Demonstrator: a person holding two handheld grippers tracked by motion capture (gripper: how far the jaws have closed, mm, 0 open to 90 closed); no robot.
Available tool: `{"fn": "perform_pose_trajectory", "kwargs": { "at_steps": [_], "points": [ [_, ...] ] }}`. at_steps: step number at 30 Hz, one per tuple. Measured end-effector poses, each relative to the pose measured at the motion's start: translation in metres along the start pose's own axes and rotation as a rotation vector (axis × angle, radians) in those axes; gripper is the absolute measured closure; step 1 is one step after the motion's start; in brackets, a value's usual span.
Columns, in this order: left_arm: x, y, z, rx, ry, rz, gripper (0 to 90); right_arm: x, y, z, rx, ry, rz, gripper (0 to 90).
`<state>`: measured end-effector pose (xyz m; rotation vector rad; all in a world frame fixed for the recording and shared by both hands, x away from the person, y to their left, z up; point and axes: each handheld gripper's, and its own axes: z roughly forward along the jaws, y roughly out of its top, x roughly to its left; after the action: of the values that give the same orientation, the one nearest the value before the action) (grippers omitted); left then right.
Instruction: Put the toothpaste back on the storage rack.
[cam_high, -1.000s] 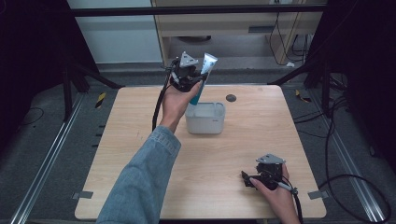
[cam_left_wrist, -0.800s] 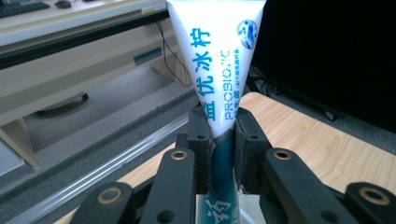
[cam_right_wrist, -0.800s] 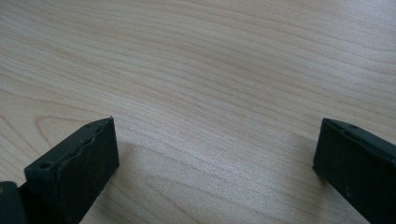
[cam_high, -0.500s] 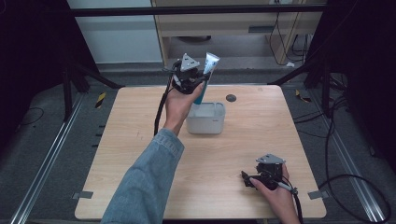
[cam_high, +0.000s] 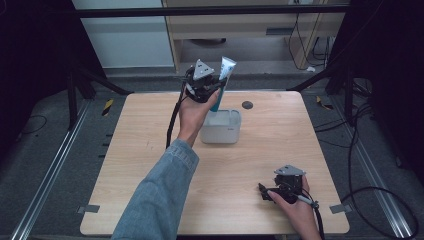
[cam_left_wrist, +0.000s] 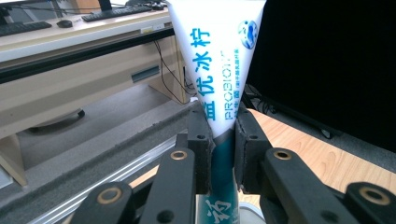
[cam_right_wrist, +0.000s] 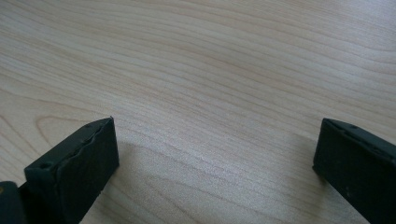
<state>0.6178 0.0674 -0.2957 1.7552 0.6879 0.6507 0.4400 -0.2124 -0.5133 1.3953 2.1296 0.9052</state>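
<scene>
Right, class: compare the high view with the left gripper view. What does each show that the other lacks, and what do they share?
High view alone: the white bin on the wooden table, a dark disc, and the right tool resting near the table's front edge. Left gripper view alone: the tube's blue print, including "PROBIO", and a desk with keyboards. Shared: the left tool shut on the toothpaste tube, crimped end up.

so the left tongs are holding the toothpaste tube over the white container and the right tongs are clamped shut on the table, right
Not quite: the right tongs are open, not shut. The right gripper view shows their two jaws wide apart with bare wooden table between them. The rest stands: the left tongs grip the toothpaste tube above the white container, as the high view shows.
</scene>
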Motion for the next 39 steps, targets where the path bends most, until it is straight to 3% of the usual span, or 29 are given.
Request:
{"fn": "perform_pose_trajectory", "kwargs": {
  "at_steps": [12,34,39],
  "points": [
    [0.003,-0.009,0.004,-0.034,-0.002,0.005,78.6,0.001,0.0,0.0,0.0,0.0,0.002,0.4],
    [0.006,-0.025,0.015,-0.03,-0.006,-0.002,78.5,-0.002,0.003,0.003,0.0,0.008,-0.006,0.4],
    [0.007,-0.032,0.018,-0.031,-0.012,-0.021,78.5,-0.004,0.004,0.004,0.002,0.011,0.002,0.4]
  ]
}}
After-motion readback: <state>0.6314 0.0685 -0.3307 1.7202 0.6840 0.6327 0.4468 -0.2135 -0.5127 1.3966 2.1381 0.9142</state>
